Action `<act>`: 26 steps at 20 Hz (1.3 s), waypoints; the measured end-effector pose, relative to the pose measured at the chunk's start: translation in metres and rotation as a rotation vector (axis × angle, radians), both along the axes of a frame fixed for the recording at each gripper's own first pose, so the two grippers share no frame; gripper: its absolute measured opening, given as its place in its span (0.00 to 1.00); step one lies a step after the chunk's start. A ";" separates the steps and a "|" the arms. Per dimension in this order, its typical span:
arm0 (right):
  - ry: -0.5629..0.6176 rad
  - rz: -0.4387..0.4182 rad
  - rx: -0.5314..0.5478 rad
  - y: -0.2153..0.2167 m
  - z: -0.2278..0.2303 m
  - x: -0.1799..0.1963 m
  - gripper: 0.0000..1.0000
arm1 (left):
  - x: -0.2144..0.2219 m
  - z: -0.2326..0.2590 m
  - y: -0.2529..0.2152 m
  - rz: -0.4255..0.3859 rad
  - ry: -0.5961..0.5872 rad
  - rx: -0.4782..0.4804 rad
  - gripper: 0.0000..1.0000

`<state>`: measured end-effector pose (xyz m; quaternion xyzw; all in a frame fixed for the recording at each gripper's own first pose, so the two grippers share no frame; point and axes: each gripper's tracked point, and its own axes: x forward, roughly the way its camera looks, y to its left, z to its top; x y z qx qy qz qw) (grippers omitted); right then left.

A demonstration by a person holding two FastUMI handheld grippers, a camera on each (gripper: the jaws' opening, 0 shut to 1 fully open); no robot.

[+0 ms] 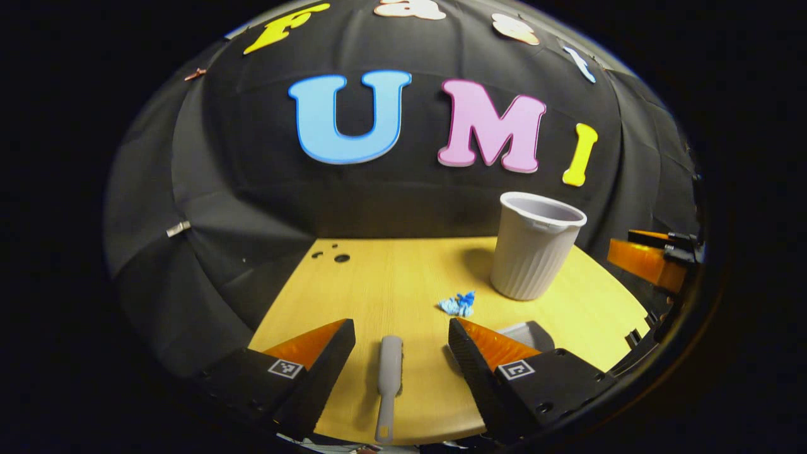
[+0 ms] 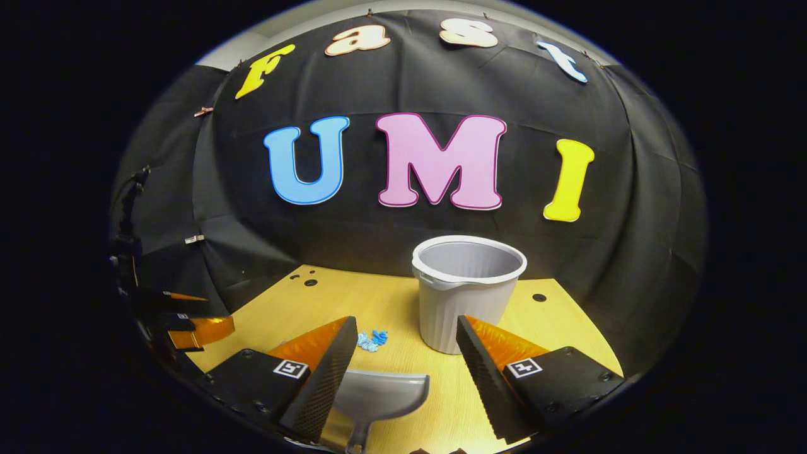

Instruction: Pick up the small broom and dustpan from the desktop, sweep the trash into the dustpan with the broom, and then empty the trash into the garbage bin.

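Broom (image 1: 389,384) and dustpan (image 2: 381,394) lie between spread fingers

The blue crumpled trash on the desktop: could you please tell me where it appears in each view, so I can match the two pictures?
Left gripper view: the blue crumpled trash lies right of centre on the desktop, left of the bin's base.
Right gripper view: the trash sits centre-low, beyond the dustpan.
Shared landmark: the grey ribbed garbage bin, just right of the trash in both.

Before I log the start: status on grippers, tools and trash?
Left gripper open over broom. Right gripper open over dustpan. Trash on desktop beside bin. Nothing blocking.
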<state>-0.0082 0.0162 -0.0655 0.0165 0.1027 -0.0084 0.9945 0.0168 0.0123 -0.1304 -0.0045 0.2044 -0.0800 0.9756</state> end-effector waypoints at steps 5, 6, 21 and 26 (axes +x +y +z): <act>0.081 0.004 -0.007 0.001 -0.026 0.000 0.98 | -0.006 -0.070 0.005 -0.035 0.200 0.038 0.96; 0.096 0.001 -0.009 0.001 -0.031 -0.001 0.98 | -0.009 -0.085 0.006 -0.047 0.251 0.043 0.96; 0.381 -0.028 0.050 0.025 -0.124 -0.027 0.98 | -0.006 -0.210 0.019 -0.093 0.646 0.142 0.94; 0.512 -0.020 0.086 0.041 -0.159 -0.036 0.98 | -0.004 -0.220 0.015 -0.130 0.662 0.181 0.60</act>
